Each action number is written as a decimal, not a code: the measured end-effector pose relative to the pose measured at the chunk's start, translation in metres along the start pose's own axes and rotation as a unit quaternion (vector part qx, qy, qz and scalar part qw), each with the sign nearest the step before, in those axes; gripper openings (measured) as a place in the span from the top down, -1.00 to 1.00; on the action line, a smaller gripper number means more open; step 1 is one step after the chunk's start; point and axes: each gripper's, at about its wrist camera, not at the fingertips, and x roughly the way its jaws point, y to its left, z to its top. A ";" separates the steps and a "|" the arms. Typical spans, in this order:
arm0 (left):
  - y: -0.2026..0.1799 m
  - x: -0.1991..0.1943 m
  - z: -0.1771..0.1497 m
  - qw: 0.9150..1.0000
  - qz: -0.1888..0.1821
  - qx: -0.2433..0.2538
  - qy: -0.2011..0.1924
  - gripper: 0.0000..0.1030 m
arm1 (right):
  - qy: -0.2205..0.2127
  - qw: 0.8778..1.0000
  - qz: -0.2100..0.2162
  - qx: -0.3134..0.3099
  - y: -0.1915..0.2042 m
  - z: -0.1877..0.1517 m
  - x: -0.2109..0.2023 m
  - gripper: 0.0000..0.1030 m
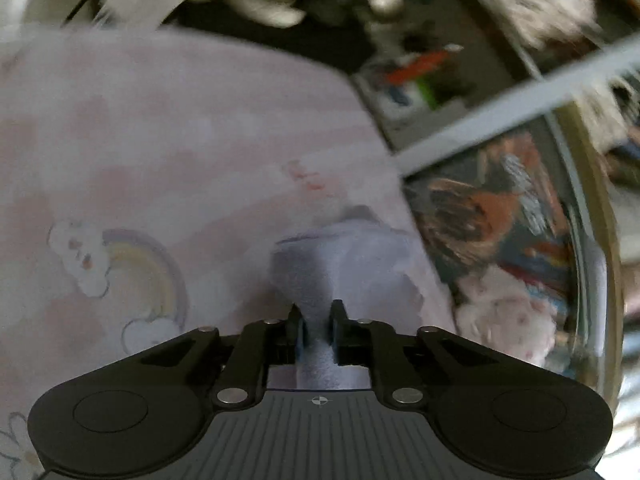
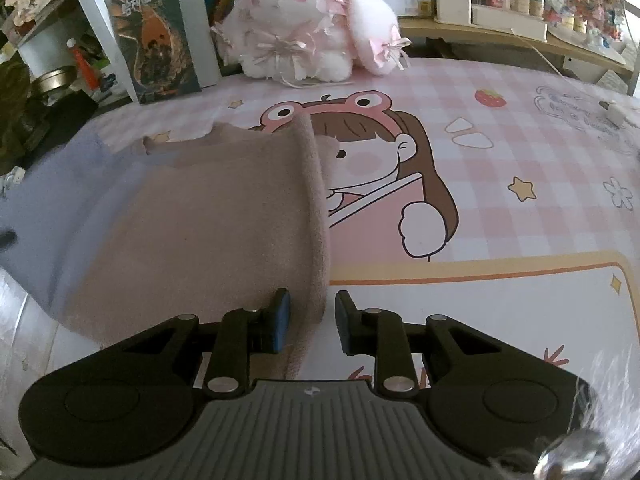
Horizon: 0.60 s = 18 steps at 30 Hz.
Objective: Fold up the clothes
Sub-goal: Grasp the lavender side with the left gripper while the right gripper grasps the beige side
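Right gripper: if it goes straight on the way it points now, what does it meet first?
The right gripper would most likely run into the brown cloth whose edge already lies between its jaws, and soon after the pink cartoon mat beneath it. Depth is hard to judge.

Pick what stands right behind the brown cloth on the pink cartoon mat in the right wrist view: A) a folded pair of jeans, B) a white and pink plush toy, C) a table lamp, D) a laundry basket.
B: a white and pink plush toy sits at the mat's far edge, beyond the brown cloth.
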 end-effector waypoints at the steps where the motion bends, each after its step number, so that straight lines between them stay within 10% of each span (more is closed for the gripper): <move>1: 0.002 0.003 0.000 1.000 0.001 -0.004 0.002 0.61 | 0.001 1.000 0.001 0.003 -0.001 0.000 0.000 0.55; 9: 0.013 0.016 -0.003 1.000 -0.013 -0.016 -0.015 0.72 | 0.005 1.000 0.017 0.025 -0.007 0.000 0.001 0.55; 14: -0.018 -0.003 -0.006 0.997 -0.044 0.054 -0.040 0.81 | 0.008 0.999 0.036 0.034 -0.012 0.000 0.002 0.60; 18: -0.080 -0.028 -0.026 0.978 -0.089 0.180 -0.058 0.82 | 0.008 0.998 0.049 0.031 -0.015 0.000 0.003 0.63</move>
